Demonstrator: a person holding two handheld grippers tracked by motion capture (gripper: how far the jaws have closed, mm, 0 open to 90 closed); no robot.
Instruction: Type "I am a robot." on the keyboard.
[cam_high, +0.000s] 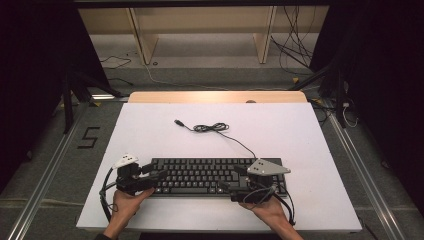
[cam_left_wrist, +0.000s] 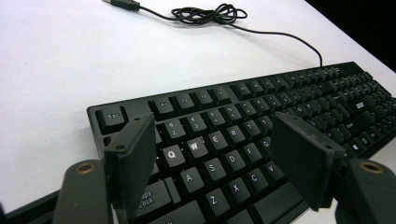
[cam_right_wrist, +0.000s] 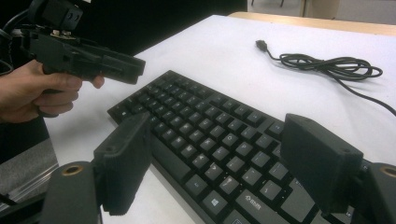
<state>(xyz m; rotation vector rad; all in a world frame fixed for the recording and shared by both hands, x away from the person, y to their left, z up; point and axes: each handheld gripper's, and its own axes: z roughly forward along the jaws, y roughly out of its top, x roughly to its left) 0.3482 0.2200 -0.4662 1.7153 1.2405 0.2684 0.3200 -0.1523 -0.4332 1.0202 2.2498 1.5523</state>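
Partly cut off, the keyboard (cam_left_wrist: 261, 135) lies under both grippers' jaws, all spread apart, clamping nothing.

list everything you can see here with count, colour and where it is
keyboard: one, black, near edge of the white board, between the two tongs
keyboard cable: one, black, runs from the keyboard's far right corner to a loose coil mid-board, plug end lying free
white board: one, white, covers the table
table: one, light wood, far edge shows past the board
shelf unit: one, pale wood, on the floor behind the table
left tongs: one, black, jaws apart over the keyboard's left end
right tongs: one, black, jaws apart over the keyboard's right part
hands: two, holding the tongs at the near edge
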